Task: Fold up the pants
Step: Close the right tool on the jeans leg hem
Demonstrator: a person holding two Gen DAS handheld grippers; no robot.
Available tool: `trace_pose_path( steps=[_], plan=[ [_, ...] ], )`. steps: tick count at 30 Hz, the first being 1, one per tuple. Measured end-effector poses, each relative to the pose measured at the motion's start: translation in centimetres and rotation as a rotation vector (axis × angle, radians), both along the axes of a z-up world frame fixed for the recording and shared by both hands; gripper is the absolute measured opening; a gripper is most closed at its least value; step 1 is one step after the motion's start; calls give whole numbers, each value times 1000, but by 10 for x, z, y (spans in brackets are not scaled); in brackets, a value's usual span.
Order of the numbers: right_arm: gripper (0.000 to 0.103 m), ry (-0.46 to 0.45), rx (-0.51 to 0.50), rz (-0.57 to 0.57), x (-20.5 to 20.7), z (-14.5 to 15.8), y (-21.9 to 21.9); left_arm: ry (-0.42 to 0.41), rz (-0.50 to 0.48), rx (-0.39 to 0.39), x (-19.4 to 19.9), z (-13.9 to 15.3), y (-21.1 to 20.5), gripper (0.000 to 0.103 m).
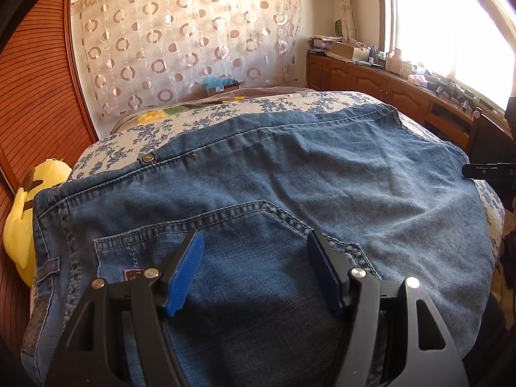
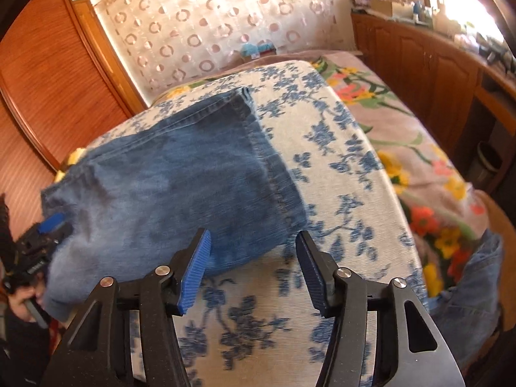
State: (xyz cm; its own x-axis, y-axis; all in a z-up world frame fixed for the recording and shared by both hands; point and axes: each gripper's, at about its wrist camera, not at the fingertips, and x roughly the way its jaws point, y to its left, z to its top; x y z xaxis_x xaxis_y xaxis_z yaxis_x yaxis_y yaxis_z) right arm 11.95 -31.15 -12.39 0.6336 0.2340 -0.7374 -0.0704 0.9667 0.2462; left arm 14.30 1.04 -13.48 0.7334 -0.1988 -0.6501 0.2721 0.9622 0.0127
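You have the bed (image 1: 290,103) under everything, its blue-flowered cover bare past the denim. The jeans (image 1: 290,174) lie across it already doubled: waistband and back pocket (image 1: 225,235) toward your left, the leg hem (image 2: 258,135) toward your right, with the near corner of that leg end hanging close to the bed's front edge.

The step in hand looks like the next fold, bringing the leg end over toward the waist. To do it well, take the leg end through all its layers at the near corner, not just the top sheet, and lift only enough to clear the cloth below. Keep your left side pinning the seat so the stack does not slide, and lay the hem square to the waistband before letting go. Smooth the creases near the middle first, or they will be locked in.

Your left gripper (image 1: 254,267) hovers over the pocket, jaws well apart, the pads pressing on nothing that shows. Your right gripper (image 2: 253,267) stands open too, about as wide, its fingers straddling the near corner of the leg end without clamping it.
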Motion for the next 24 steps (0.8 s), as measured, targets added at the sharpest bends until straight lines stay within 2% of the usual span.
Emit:
trace_pose_path(
  steps=[2,4,6,9,16,24],
  plan=[
    [52,5,1,-11,2,0,1,-2,0,1,-1,0,0,66],
    [45,12,12,-22,7,-1,-1,-1,0,1,0,0,0,66],
    [22,-4,30,-41,8,2,-4,-4,2,-1,-1,-1,1,66],
    [6,-65,49,-37,7,18,-8,-4,1,1,-2,-2,2,66],
    [3,-159,39,24,11,55,12,9,3,-13,-3,2,7,66],
    [2,-187,44,135,19,66,62,-22,36,-29,-19,27,27,66]
  ],
)
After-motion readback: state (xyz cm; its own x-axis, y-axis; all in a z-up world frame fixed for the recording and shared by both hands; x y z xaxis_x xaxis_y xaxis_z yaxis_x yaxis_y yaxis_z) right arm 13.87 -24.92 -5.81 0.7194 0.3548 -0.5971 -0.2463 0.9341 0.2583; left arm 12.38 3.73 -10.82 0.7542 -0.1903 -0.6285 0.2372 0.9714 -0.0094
